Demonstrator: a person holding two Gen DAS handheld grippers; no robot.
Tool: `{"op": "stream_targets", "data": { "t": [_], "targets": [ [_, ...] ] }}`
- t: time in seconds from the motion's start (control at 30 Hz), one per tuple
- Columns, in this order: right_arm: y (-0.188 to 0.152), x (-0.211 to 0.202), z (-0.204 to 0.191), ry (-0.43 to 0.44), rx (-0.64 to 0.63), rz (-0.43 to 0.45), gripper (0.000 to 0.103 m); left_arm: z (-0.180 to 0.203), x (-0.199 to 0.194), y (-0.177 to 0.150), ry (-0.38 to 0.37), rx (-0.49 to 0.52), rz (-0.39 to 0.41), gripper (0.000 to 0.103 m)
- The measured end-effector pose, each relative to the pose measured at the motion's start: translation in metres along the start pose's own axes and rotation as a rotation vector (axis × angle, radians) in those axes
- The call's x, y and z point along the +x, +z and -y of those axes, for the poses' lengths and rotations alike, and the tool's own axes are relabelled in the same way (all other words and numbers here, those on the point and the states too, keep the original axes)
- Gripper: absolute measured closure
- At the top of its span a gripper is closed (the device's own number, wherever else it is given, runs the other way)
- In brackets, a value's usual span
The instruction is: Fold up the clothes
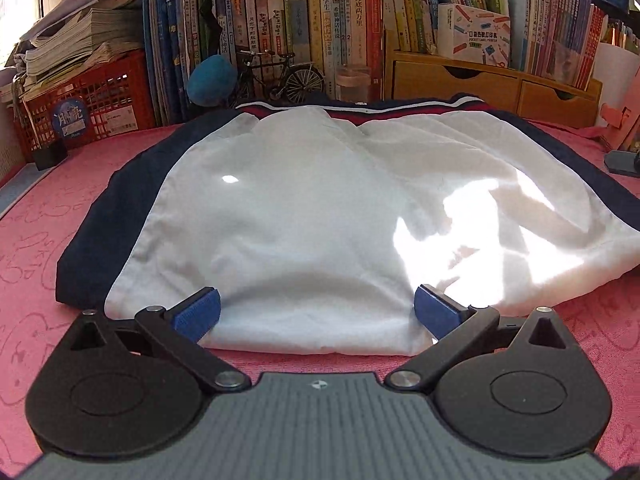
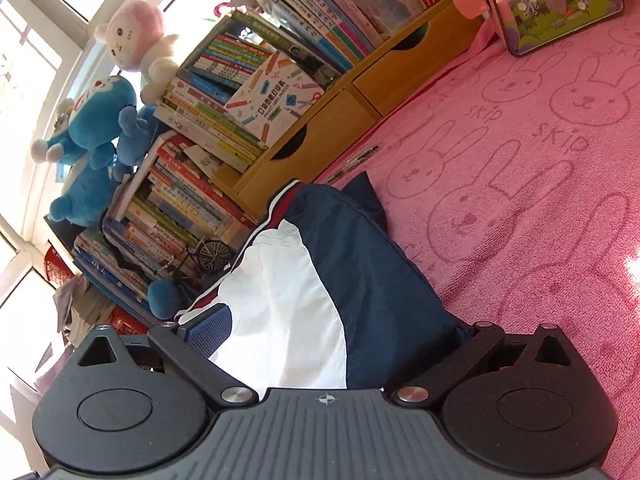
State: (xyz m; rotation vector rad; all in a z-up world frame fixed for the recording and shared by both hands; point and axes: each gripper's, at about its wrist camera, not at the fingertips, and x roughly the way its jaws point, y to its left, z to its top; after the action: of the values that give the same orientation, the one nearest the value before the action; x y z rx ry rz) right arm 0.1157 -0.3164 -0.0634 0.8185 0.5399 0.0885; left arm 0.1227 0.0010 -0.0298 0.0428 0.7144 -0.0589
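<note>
the white and navy jacket (image 1: 304, 216) lies spread on the pink surface (image 1: 36, 240), long axis left to right, its near hem between the wide jaws of the left gripper (image 1: 316, 312), while the right gripper (image 2: 332, 344), jaws also wide, straddles its right navy side.

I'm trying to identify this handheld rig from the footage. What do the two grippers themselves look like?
Both look the same. The left gripper and right gripper each have a grey ribbed body with a small round crosshair mark, two round black housings, and black link arms with silver pivot screws. The jaws carry blue ribbed pads. No cables, hands or sleeves appear in either view.
</note>
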Motion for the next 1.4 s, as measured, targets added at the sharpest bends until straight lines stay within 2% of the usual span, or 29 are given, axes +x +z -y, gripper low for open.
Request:
{"op": "stream_targets", "data": {
  "t": [0.07, 0.13, 0.2, 0.27, 0.4, 0.5, 0.53, 0.6, 0.7, 0.83, 0.9, 1.07, 1.13, 1.17, 1.2, 1.27, 1.37, 1.4],
  "targets": [
    [-0.001, -0.002, 0.003, -0.015, 0.015, 0.022, 0.013, -0.002, 0.000, 0.000, -0.010, -0.006, -0.001, 0.000],
    [0.002, 0.001, 0.003, -0.049, 0.024, 0.003, 0.022, -0.001, 0.000, 0.000, -0.009, -0.004, 0.002, 0.000],
    [0.006, 0.004, 0.008, -0.046, 0.068, -0.010, 0.037, -0.001, 0.000, -0.001, -0.012, -0.007, 0.002, 0.000],
    [0.011, 0.007, 0.015, -0.030, 0.131, -0.020, 0.046, -0.002, 0.000, -0.001, -0.014, -0.009, 0.003, 0.000],
    [0.022, 0.018, 0.029, 0.042, 0.256, -0.009, 0.046, -0.002, 0.000, -0.001, -0.016, -0.012, 0.005, 0.000],
    [0.025, 0.027, 0.027, 0.033, 0.275, -0.015, 0.046, -0.003, 0.000, -0.001, -0.018, -0.015, 0.006, 0.000],
    [0.025, 0.028, 0.025, 0.013, 0.261, -0.014, 0.048, -0.003, 0.000, -0.002, -0.018, -0.016, 0.008, 0.000],
    [0.021, 0.029, 0.020, -0.037, 0.223, -0.016, 0.061, -0.003, 0.000, -0.002, -0.019, -0.017, 0.008, 0.000],
    [0.016, 0.026, 0.017, -0.073, 0.182, -0.003, 0.070, -0.003, 0.000, -0.002, -0.019, -0.019, 0.009, 0.000],
    [0.011, 0.020, 0.008, -0.090, 0.122, 0.000, 0.067, -0.003, 0.000, -0.002, -0.020, -0.022, 0.010, 0.000],
    [0.004, 0.015, 0.006, -0.086, 0.120, -0.007, 0.053, -0.003, 0.000, -0.002, -0.021, -0.023, 0.010, 0.000],
    [-0.015, -0.003, -0.001, -0.093, 0.053, 0.026, 0.053, -0.003, 0.000, -0.002, -0.022, -0.023, 0.012, 0.000],
    [-0.014, -0.003, -0.004, -0.115, 0.053, 0.039, 0.062, -0.003, 0.001, -0.002, -0.021, -0.024, 0.012, 0.000],
    [-0.013, -0.003, -0.006, -0.128, 0.046, 0.049, 0.071, -0.003, 0.000, -0.002, -0.023, -0.025, 0.013, 0.000],
    [-0.011, -0.003, -0.011, -0.140, 0.021, 0.062, 0.075, -0.004, 0.000, -0.002, -0.025, -0.027, 0.014, 0.000],
    [-0.010, -0.004, -0.027, -0.163, -0.062, 0.092, 0.079, -0.008, -0.002, -0.003, -0.047, -0.041, 0.019, 0.000],
    [-0.011, -0.004, -0.080, -0.193, -0.317, 0.153, 0.083, -0.043, -0.021, -0.015, -0.074, -0.099, 0.017, 0.000],
    [-0.015, 0.000, -0.103, -0.179, -0.398, 0.163, 0.083, -0.055, -0.027, -0.018, -0.083, -0.118, 0.016, 0.000]
  ]
}}
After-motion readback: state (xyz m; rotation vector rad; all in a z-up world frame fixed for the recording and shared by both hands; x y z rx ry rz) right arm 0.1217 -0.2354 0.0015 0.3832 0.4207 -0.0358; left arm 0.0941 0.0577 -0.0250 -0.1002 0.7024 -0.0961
